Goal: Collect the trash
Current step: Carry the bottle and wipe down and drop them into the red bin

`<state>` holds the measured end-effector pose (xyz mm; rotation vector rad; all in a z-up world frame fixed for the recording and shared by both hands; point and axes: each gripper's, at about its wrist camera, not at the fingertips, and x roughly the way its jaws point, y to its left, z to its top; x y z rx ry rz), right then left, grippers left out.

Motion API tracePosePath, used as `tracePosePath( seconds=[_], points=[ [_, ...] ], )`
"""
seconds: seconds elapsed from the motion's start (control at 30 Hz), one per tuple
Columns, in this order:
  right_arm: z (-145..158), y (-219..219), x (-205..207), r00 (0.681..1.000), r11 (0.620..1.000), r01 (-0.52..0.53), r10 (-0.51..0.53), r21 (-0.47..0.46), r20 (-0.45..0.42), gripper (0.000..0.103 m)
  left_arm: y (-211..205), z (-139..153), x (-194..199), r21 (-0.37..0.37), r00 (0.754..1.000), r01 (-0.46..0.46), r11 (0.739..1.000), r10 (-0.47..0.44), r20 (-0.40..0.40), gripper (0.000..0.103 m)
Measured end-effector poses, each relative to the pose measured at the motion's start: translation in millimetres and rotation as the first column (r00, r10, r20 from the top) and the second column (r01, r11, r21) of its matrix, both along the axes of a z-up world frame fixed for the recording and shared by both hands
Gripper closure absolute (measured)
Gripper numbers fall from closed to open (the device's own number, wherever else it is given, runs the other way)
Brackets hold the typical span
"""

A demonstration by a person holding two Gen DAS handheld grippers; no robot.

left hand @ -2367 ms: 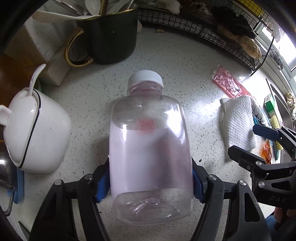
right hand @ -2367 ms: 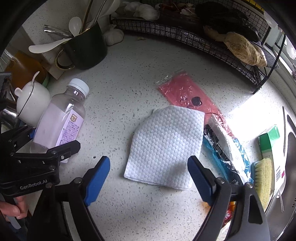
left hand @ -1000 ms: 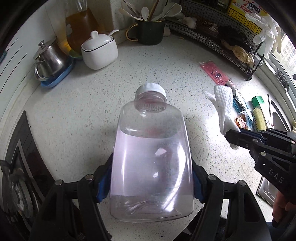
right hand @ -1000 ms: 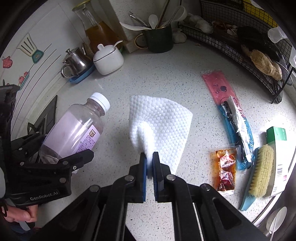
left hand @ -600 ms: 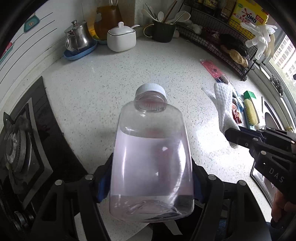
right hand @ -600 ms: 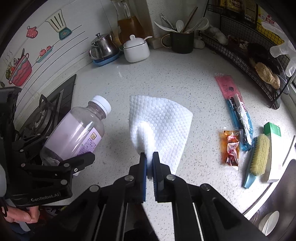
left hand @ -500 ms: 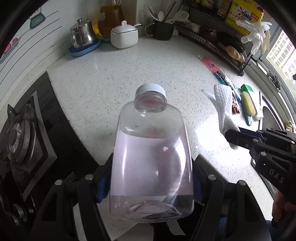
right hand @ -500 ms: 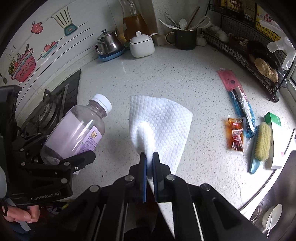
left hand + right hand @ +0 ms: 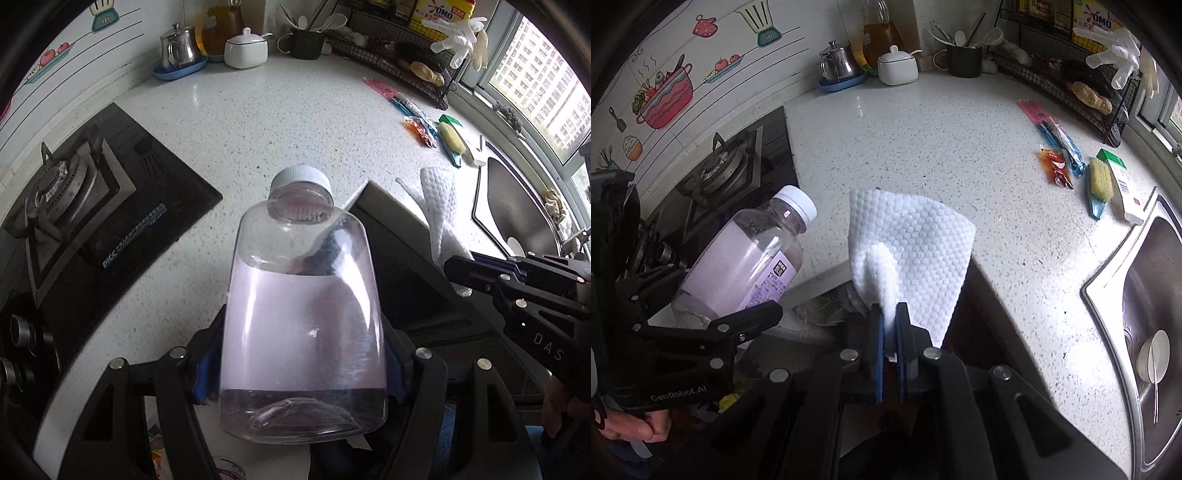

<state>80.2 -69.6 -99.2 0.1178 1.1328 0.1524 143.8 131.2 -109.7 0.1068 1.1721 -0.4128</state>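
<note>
**Both grippers loaded, hovering off the counter edge**

So the left gripper has its blue pads clamped on the sides of a clear plastic bottle, white cap pointing away, pale label wrapped round the middle. The right gripper has its jaws pressed nearly together, pinching a white dimpled paper towel that sticks up out of the fingers. Both pieces of trash are up in the air, not on the speckled countertop, and both sit about over the counter's front edge with dark space below it.

Looks like the carry step to me: picked up, now headed for a bin. I can't actually make out a bin in either view, so the next move needs finding it first, then letting go over it. More wrappers lie near the scrub brush, beside the sink, probably next up.
</note>
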Motion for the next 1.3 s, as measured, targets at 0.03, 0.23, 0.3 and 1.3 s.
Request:
tracePosePath(
  seconds=[0.03,0.23,0.3,1.3],
  points=[
    [-1.6,2.7,-5.8,1.0,1.0,-0.002,0.002,-0.001,-0.01,0.098,2.0,-2.6,-5.6,0.002,1.0,0.0,1.0,0.0,-0.006,0.035],
    [-15.2,7.8,-31.7,0.998,1.0,-0.014,0.014,0.005,-0.054,0.098,4.2,-16.9,-34.2,0.0,0.999,-0.004,1.0,0.004,-0.051,0.035],
    [-22.0,7.6,-39.1,0.997,1.0,-0.018,0.019,0.005,-0.071,0.098,3.2,-25.6,-40.9,0.001,0.997,-0.009,1.0,0.009,-0.074,0.035],
    [-348.3,-4.6,8.9,0.96,0.999,-0.047,0.053,0.026,-0.274,0.098,-52.1,-357.3,-10.0,0.003,0.952,-0.017,1.0,0.017,-0.306,0.035]
  ],
)
